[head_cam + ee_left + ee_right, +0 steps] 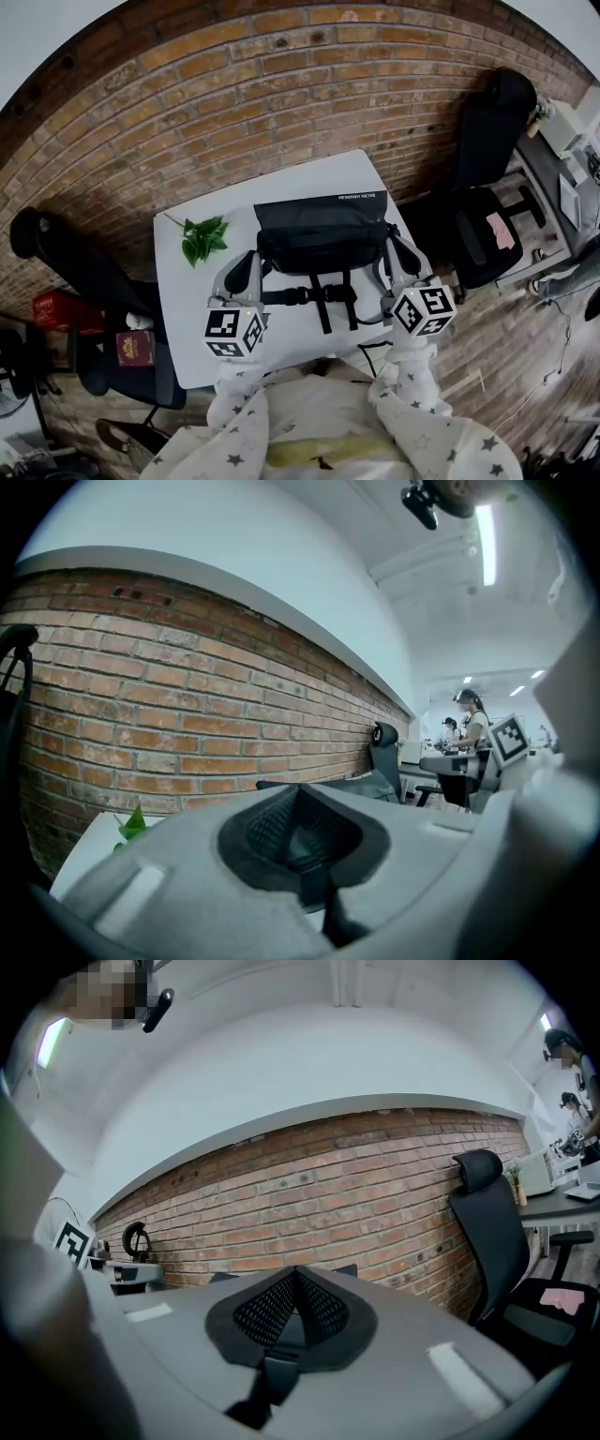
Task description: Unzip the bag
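Briefly: bag [323, 230] lies mid-table [187, 319], black, long axis running left to right across the head view, parallel to the brick wall [281, 84]. Its flat upper panel faces the wall. The straps [319, 298] and their buckle trail toward the person.

Writing: one line of white print [361, 197] runs along the bag's far edge, too small to read. Each gripper's cube carries black-and-white square markers, with no text. A red booklet [134, 347] on the chair at left has a gold emblem, also unreadable.

Left gripper [251, 258]: at the bag's left end, pointing toward the wall. In the left gripper view its jaws [300, 791] are pressed fully together with nothing between them. The bag's top edge [370, 782] shows just beyond the tips.

Right gripper [392, 248]: at the bag's right end, pointing the same way. In the right gripper view the jaws [297, 1272] meet at the tips, and I see nothing caught between them. Dark corners of the bag [349, 1269] peek out behind.

Other: a green leaf sprig [202, 239] lies on the table left of the bag, apart from it.
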The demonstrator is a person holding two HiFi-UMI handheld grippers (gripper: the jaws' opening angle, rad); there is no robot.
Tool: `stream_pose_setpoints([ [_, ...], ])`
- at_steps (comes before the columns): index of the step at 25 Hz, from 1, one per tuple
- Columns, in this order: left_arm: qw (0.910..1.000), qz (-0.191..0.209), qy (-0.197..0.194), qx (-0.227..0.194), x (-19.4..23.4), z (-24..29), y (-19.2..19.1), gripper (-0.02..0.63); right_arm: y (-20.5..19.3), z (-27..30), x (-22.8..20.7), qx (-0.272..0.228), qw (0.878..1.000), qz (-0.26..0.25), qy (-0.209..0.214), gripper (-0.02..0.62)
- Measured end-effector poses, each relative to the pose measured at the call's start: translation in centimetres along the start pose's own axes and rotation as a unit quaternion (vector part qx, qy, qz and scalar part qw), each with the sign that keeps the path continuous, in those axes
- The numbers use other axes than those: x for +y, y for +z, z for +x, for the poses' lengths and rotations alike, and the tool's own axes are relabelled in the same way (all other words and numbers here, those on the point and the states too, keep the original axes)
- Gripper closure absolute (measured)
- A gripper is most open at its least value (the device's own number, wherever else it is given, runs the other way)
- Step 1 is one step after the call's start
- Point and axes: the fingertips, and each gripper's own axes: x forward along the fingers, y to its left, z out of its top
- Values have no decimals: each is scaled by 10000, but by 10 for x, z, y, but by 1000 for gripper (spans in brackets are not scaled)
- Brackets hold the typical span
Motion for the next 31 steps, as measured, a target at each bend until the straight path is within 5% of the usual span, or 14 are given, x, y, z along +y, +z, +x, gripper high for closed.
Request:
stream_pose_setpoints([
  [31, 9999, 105, 54, -74, 7, -2, 8, 607, 2, 0, -5, -158, 9998, 98, -97, 586],
])
